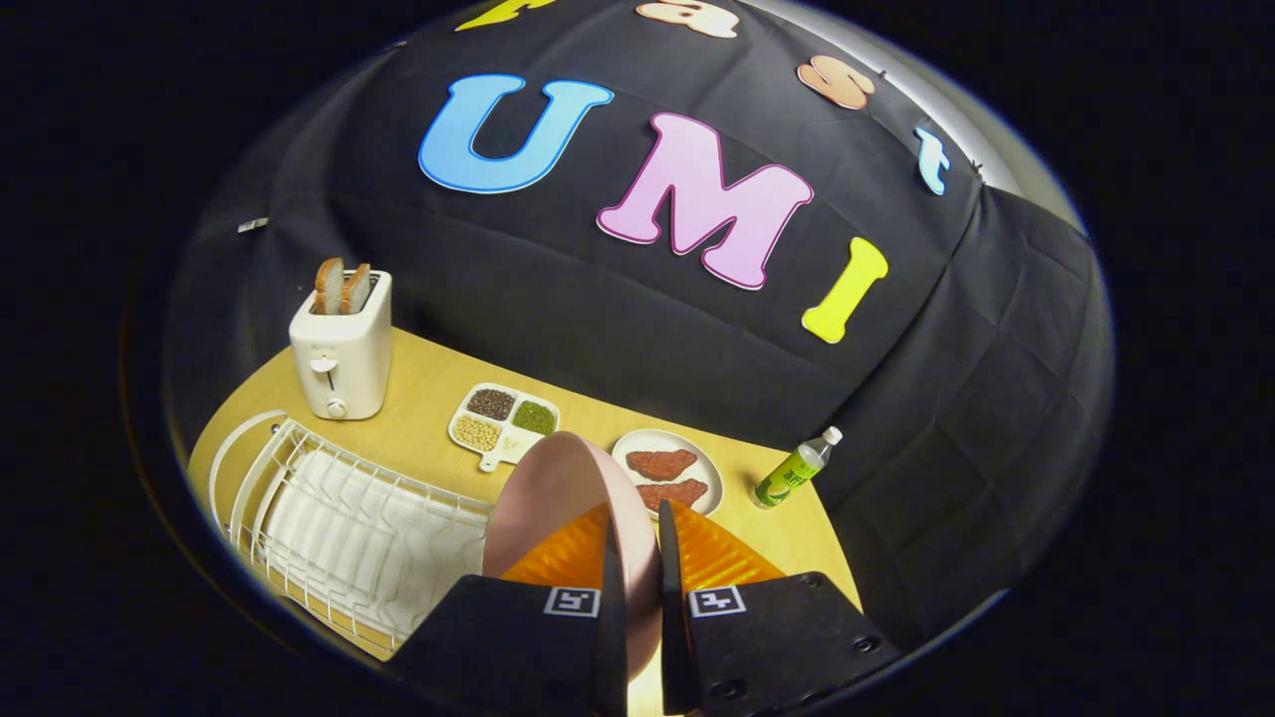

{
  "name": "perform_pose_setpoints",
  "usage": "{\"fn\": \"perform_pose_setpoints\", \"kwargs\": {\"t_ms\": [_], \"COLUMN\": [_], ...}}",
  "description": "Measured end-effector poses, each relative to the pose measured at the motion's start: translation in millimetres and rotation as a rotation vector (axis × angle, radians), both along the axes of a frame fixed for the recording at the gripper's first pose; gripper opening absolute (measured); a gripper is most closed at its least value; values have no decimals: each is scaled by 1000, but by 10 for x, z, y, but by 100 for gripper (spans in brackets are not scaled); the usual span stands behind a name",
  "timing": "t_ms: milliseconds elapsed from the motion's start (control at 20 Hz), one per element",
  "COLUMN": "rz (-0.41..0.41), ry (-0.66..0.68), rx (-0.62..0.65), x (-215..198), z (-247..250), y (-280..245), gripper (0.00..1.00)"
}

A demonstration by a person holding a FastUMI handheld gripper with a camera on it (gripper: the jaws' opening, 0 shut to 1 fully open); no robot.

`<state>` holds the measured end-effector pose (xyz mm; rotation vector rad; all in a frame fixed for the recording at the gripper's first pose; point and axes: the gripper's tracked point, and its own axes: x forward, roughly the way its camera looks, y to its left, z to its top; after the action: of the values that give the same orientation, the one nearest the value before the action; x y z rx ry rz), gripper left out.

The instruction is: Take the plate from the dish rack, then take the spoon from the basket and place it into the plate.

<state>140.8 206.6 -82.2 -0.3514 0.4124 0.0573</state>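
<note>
Pink plate [558,498] clamped between fingers [610,597].

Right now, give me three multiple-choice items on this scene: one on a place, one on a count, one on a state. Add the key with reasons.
1. Where does the toaster stand?
A. beyond the dish rack
B. beside the bottle
C. inside the rack

2. How many bread slices stick out of the toaster?
A. one
B. two
C. four

3. What is the claw doing?
A. open over the sectioned tray
B. shut on nothing
C. shut on the pink plate

Key: 1 A, the toaster sits on the table past the rack's far end. 2 B, two slices show in its slots. 3 C, the plate stands on edge between the fingers, both pressing its rim.
</note>
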Motion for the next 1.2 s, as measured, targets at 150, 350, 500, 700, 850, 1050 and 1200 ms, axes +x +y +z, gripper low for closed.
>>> {"fn": "perform_pose_setpoints", "kwargs": {"t_ms": [150, 350, 500, 700, 850, 1050, 1200], "rz": [37, 102, 147, 175, 198, 228, 210], "ry": [80, 126, 215, 333, 391, 472, 508], "rx": [154, 252, 366, 456, 532, 628, 671], "x": [-253, -640, -1008, -1372, -1507, -1488, -1363], "z": [-63, -58, -237, -644, -953, -1581, -1967], "y": [-179, -645, -1083, -1754, -2085, -2318, -2414], "gripper": [18, 18, 18, 17, 18, 17, 18]}}
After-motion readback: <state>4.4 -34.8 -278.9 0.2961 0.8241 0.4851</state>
